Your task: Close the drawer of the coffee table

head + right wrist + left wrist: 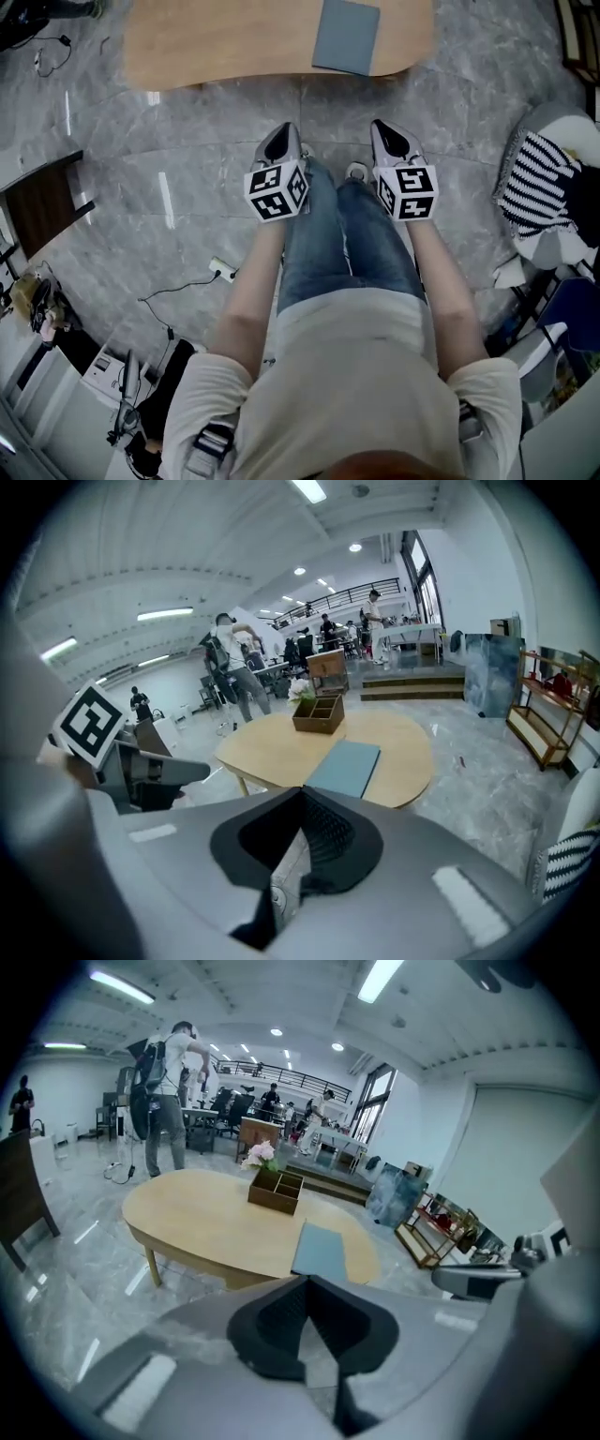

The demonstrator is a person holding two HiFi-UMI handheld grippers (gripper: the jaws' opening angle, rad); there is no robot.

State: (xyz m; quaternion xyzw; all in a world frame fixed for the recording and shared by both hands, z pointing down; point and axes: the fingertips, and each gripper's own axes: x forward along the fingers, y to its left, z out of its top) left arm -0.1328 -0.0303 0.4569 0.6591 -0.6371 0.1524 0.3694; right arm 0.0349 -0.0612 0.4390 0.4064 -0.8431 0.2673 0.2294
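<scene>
- We look steeply down on a person standing on a grey marble floor (169, 187), with one claw in each hand held in front of the thighs.
- The left claw (307, 1281) is closed, pad against pad, with nothing between its jaws.
- The right claw (302, 791) is likewise closed and empty.
- Both claws point forward and downward, side by side, well apart from the bench (234, 42). We judge this to be a resting pose and not a reach.
- The bench is low, oval and wooden, and stands just ahead of the person.
- On it lie a grey-blue pad (347, 36) and, farther off, a wooden divider box (275, 1192) with pink flowers (260, 1155) beside it.
- The drawer does not show in any view: no front or handle juts from the bench edge facing us.
- We cannot tell whether the drawer is already pushed in or sits on a hidden side.
</scene>
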